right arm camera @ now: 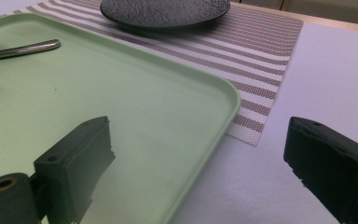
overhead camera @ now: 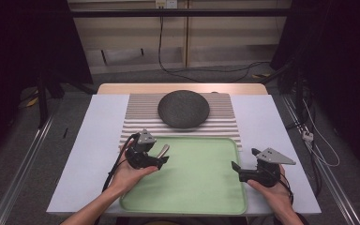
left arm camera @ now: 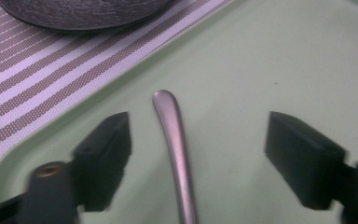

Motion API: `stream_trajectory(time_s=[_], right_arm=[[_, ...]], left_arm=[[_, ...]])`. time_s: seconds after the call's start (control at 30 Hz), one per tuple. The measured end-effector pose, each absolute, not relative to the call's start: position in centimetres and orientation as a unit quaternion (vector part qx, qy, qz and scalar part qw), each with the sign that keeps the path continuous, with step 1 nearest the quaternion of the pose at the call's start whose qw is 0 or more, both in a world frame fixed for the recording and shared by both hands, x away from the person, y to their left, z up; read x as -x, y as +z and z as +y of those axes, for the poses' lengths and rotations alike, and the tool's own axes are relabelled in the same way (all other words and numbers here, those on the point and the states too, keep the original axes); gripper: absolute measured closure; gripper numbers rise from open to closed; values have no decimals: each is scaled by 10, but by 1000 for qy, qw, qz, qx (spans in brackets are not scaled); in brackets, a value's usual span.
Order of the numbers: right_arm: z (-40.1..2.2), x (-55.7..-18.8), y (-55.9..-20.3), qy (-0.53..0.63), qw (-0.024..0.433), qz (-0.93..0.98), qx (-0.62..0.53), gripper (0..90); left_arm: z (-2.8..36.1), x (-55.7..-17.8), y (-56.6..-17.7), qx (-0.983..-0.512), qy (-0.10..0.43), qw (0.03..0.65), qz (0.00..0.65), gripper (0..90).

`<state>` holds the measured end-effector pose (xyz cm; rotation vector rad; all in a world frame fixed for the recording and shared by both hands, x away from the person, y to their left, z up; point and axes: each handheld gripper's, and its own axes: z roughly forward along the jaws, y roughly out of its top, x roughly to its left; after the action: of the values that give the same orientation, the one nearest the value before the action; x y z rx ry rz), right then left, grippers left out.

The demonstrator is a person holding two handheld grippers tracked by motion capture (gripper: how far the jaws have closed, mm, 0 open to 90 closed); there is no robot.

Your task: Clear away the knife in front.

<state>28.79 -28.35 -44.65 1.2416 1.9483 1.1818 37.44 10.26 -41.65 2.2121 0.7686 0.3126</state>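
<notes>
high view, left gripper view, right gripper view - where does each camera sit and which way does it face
High view: fixed above the person's side, looking forward and down on the green tray, dark plate and striped mat; both forearms and hands show, with the left tool and right tool.
Left gripper view: rides the left tool, looking along its open jaws at a metal handle lying between them on the tray.
Right gripper view: rides the right tool, jaws open across the tray's edge.
Shared: tray, plate, mat and handle appear in all three.
</notes>
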Motion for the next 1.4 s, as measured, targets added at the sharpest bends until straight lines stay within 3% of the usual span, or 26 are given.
stream_trajectory(time_s=[0.07,0.27,0.53,1.4], right_arm=[[-283,-288,-446,438,270,723,-460,76],[-281,-288,-446,437,271,725,-459,77],[-281,-288,-446,438,271,725,-457,78],[-282,-287,-446,438,270,726,-456,76]], left_arm=[[100,-373,-418,-868,120,380,296,367],[94,-367,-419,-885,102,368,267,715],[84,-367,-429,-899,88,346,255,893],[85,-372,-436,-915,116,291,253,900]])
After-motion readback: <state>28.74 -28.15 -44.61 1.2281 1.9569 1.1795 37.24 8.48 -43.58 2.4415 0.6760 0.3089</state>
